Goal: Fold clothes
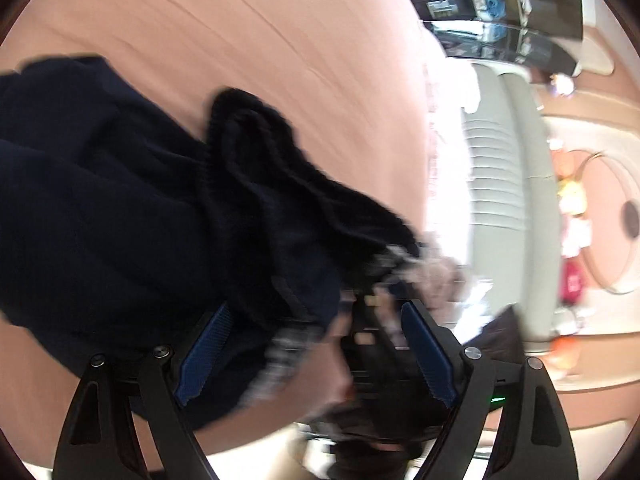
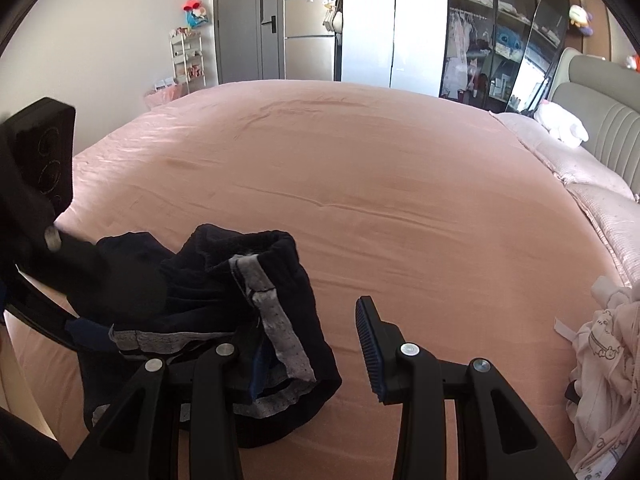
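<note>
Dark navy shorts [image 2: 208, 292] with grey side stripes lie crumpled on the pink bed sheet [image 2: 360, 168], near its front left. My right gripper [image 2: 316, 360] is open wide; its right pad [image 2: 370, 352] is over bare sheet, and the shorts' hem drapes over and hides most of its left finger. The left gripper's black body [image 2: 40, 200] reaches in from the left over the shorts. The left wrist view is blurred and tilted. There my left gripper [image 1: 316, 354] is open, with the shorts [image 1: 140, 208] bunched against its left pad [image 1: 204, 356] and a blurred black object between its fingers.
A heap of pale printed clothes [image 2: 600, 368] sits at the bed's right edge. Pillows [image 2: 568, 160], a white plush toy [image 2: 560, 124] and a grey headboard [image 2: 608, 120] are at the far right. A wardrobe [image 2: 488, 28], fridge [image 2: 308, 36] and door [image 2: 248, 20] stand behind the bed.
</note>
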`<state>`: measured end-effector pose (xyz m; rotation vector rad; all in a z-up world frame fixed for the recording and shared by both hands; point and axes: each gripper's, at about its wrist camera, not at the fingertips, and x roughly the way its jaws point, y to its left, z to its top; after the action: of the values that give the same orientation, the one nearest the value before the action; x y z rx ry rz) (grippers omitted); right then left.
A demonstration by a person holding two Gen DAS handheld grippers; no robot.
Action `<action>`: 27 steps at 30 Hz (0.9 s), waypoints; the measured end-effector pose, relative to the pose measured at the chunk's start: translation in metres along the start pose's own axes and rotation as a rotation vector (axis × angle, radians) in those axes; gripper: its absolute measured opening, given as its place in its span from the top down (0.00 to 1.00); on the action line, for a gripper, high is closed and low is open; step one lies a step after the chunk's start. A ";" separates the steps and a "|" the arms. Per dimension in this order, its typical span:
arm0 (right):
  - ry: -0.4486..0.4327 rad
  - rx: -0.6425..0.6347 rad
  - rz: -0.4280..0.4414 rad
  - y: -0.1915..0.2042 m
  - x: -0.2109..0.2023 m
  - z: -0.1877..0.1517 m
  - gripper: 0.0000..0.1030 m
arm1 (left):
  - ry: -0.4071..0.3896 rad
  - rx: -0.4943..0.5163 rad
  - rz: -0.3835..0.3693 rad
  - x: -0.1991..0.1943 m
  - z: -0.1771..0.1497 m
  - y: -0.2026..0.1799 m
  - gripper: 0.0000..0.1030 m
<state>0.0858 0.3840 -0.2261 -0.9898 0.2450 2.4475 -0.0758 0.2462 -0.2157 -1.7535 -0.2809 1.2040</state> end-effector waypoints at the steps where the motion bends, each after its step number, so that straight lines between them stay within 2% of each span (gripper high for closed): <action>1: 0.000 0.007 -0.004 -0.001 0.000 0.001 0.62 | 0.000 -0.001 0.005 0.001 0.000 0.002 0.17; 3: -0.008 0.040 0.002 -0.003 -0.001 0.001 0.61 | 0.001 -0.003 0.015 0.003 -0.001 0.005 0.17; 6: -0.020 0.079 0.007 -0.008 -0.002 0.001 0.48 | 0.001 -0.008 0.029 0.006 -0.002 0.010 0.17; 7: -0.024 0.088 0.005 -0.009 -0.001 0.001 0.47 | -0.003 -0.018 0.027 0.006 -0.003 0.014 0.17; 11: -0.043 0.087 -0.024 -0.008 -0.002 0.002 0.47 | -0.032 -0.024 0.026 0.003 -0.013 0.021 0.17; 14: -0.027 0.094 -0.009 -0.009 0.003 0.002 0.47 | -0.053 -0.023 0.022 -0.003 -0.029 0.022 0.17; 16: -0.016 0.110 0.037 -0.011 0.007 0.002 0.47 | -0.062 -0.029 0.025 -0.007 -0.033 0.027 0.22; 19: 0.010 0.106 0.062 -0.012 0.014 0.001 0.47 | -0.080 -0.043 0.047 -0.010 -0.034 0.026 0.36; 20: 0.020 0.103 0.067 -0.011 0.017 0.000 0.47 | -0.085 -0.047 0.059 -0.010 -0.034 0.025 0.52; 21: 0.025 0.100 0.067 -0.011 0.020 -0.001 0.47 | -0.086 -0.046 0.097 -0.010 -0.035 0.027 0.72; 22: 0.031 0.102 0.073 -0.010 0.022 0.000 0.47 | -0.087 -0.045 0.134 -0.010 -0.037 0.029 0.78; 23: 0.036 0.105 0.077 -0.010 0.025 0.000 0.47 | -0.088 -0.043 0.166 -0.010 -0.039 0.031 0.79; 27: 0.034 0.135 0.061 -0.015 0.029 0.003 0.47 | -0.090 -0.024 0.166 -0.014 -0.045 0.033 0.80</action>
<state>0.0731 0.4091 -0.2435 -0.9782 0.4524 2.4338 -0.0565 0.1943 -0.2309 -1.7732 -0.2063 1.4059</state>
